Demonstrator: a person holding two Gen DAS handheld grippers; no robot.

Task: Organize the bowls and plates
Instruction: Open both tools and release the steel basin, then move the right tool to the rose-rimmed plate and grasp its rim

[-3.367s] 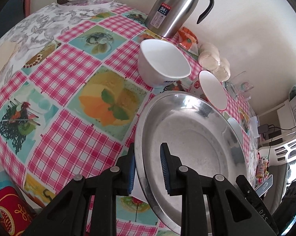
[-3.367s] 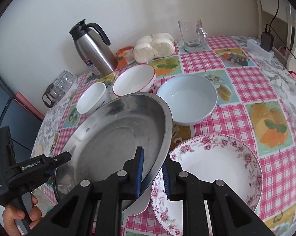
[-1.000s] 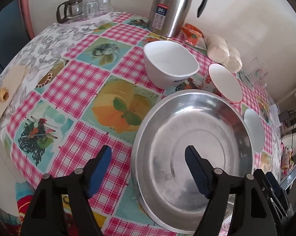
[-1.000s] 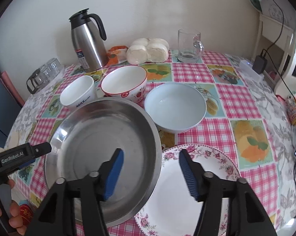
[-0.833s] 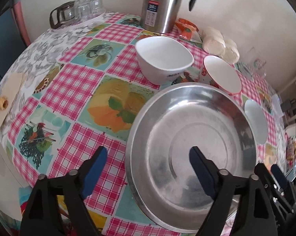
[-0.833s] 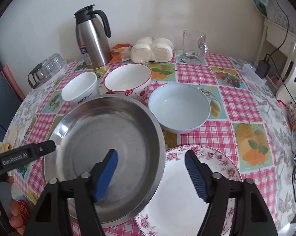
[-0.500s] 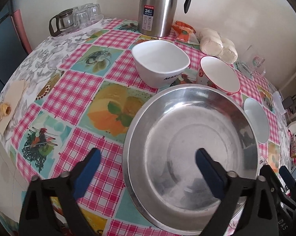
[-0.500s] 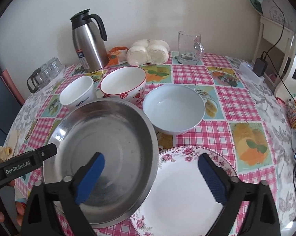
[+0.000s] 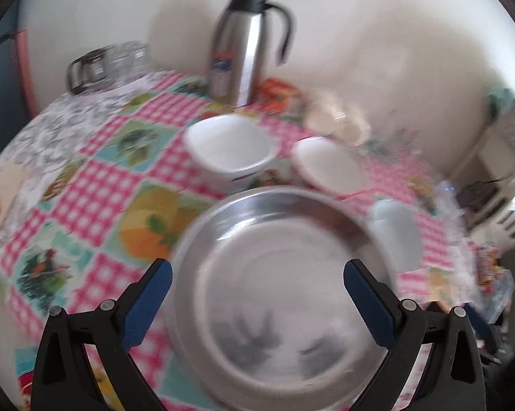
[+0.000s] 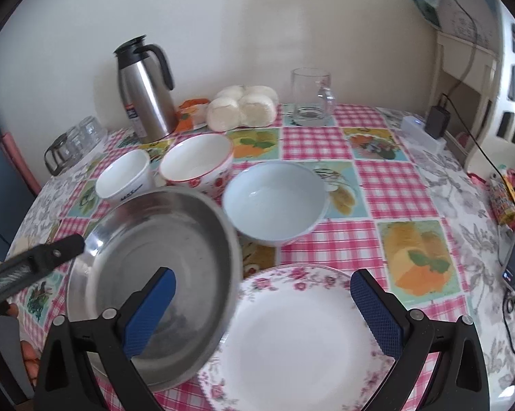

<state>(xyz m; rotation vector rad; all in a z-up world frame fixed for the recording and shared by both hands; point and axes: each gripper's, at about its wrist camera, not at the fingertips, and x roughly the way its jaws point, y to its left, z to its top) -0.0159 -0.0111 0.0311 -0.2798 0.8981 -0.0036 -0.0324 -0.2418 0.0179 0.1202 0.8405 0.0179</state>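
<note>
Only the right wrist view shows the floral plate (image 10: 302, 342), lying near and right of the steel pan (image 10: 154, 257), whose right rim overlaps the plate's left edge. That view is sharp; the left wrist view is blurred, and in it the steel pan (image 9: 278, 294) fills the near centre.

Both tools are spread wide and hold nothing. The left gripper (image 9: 257, 294) has one blue pad over the checked tablecloth (image 9: 96, 191) and the other over the pan. The right gripper (image 10: 262, 304) has its left pad over the pan and its right pad at the plate's right edge. The left gripper's tip (image 10: 51, 251) also shows in the right view, at the pan's left rim; whether it touches cannot be told.

Beyond the pan stand three bowls in a row: a white cup-like bowl (image 10: 125, 176) on the left, a red-patterned bowl (image 10: 197, 161) in the middle, and a pale blue bowl (image 10: 274, 202) on the right, just beside the pan's far right rim. Farther back, against the wall, are a steel thermos (image 10: 144, 102), white buns (image 10: 242, 106) and a glass mug (image 10: 310, 97).

Open tablecloth (image 10: 411, 205) lies to the right of the blue bowl and the plate, running to the table's right edge. In the left view, bare cloth lies left of the pan.
</note>
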